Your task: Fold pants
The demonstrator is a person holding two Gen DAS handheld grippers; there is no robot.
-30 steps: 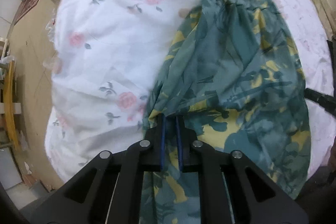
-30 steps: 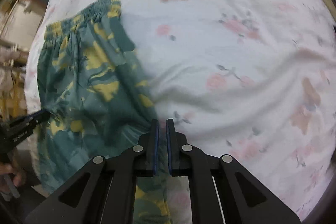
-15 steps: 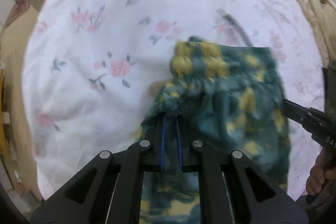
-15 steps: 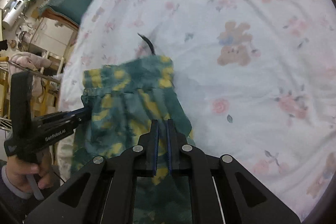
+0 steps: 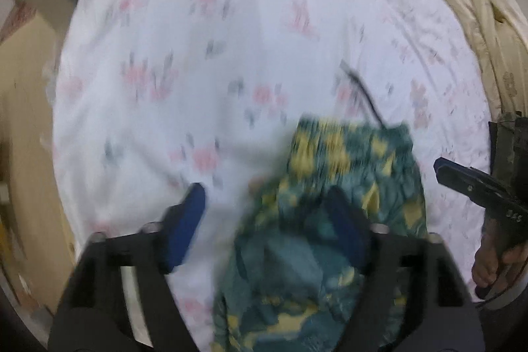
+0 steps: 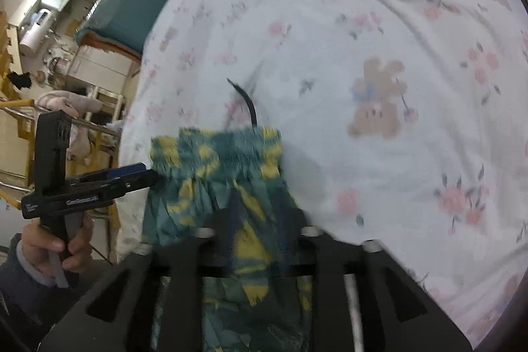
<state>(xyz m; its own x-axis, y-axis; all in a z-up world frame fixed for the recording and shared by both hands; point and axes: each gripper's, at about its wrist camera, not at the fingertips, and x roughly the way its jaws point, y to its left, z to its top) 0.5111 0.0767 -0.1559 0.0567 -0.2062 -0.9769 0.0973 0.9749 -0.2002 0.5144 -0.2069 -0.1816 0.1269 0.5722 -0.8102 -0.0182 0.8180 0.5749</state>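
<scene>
Pants (image 5: 333, 220) lie folded on my floral bed sheet (image 5: 231, 55). Left hand-held gripper (image 5: 267, 220) and right hand-held gripper (image 6: 254, 240): both jaws just opened, released, cloth loose between.

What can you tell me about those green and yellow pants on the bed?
The pants look like thin, soft fabric, teal with yellow patches, with a gathered elastic waistband and a dark drawstring trailing past it. They lie crumpled on the floral sheet, waistband farthest from the cameras. The pictures are blurred, so finer detail is unclear.
</scene>
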